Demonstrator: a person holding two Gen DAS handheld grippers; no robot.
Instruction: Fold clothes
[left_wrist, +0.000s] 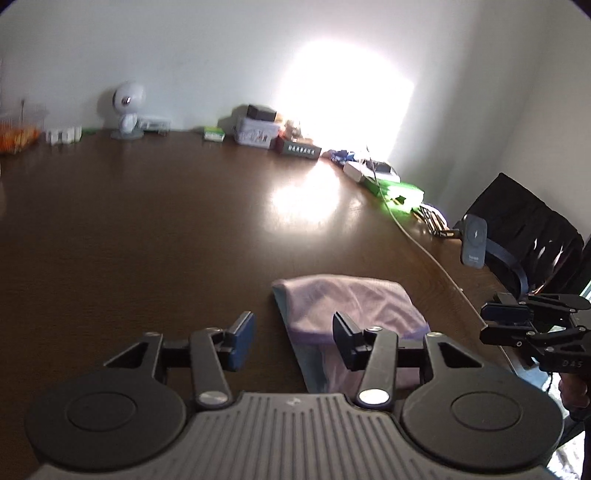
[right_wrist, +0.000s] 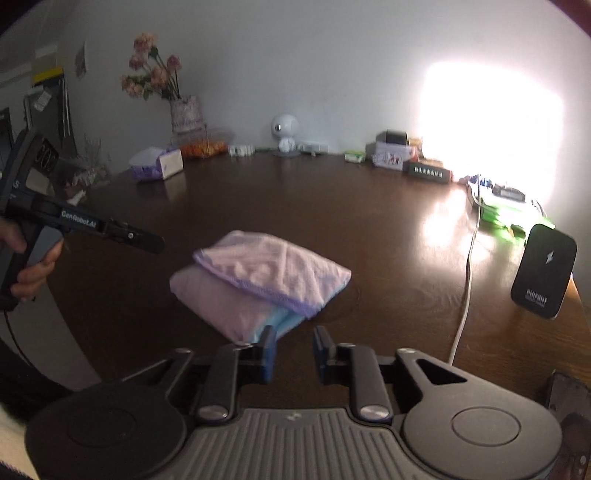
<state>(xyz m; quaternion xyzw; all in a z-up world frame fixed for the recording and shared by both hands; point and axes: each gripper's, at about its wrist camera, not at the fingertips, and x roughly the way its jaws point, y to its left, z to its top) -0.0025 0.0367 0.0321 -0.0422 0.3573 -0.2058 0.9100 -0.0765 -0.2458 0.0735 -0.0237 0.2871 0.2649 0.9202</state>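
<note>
A folded pale lilac garment (right_wrist: 266, 284) with a light blue layer at its near edge lies on the dark wooden table (right_wrist: 332, 206). It also shows in the left wrist view (left_wrist: 351, 314). My left gripper (left_wrist: 293, 341) is open and empty, just above the garment's near left corner, its right finger over the cloth. My right gripper (right_wrist: 293, 354) is open and empty, close to the garment's near blue corner. The left gripper shows at the left of the right wrist view (right_wrist: 110, 230), and the right gripper at the right of the left wrist view (left_wrist: 517, 325).
A white cable (right_wrist: 467, 280) runs along the table's right side past a black charger stand (right_wrist: 545, 271). Boxes (right_wrist: 391, 153), a white round camera (right_wrist: 284, 134), a flower vase (right_wrist: 186, 112) and a tissue box (right_wrist: 159, 162) line the back wall. A dark chair (left_wrist: 524, 229) stands at the right.
</note>
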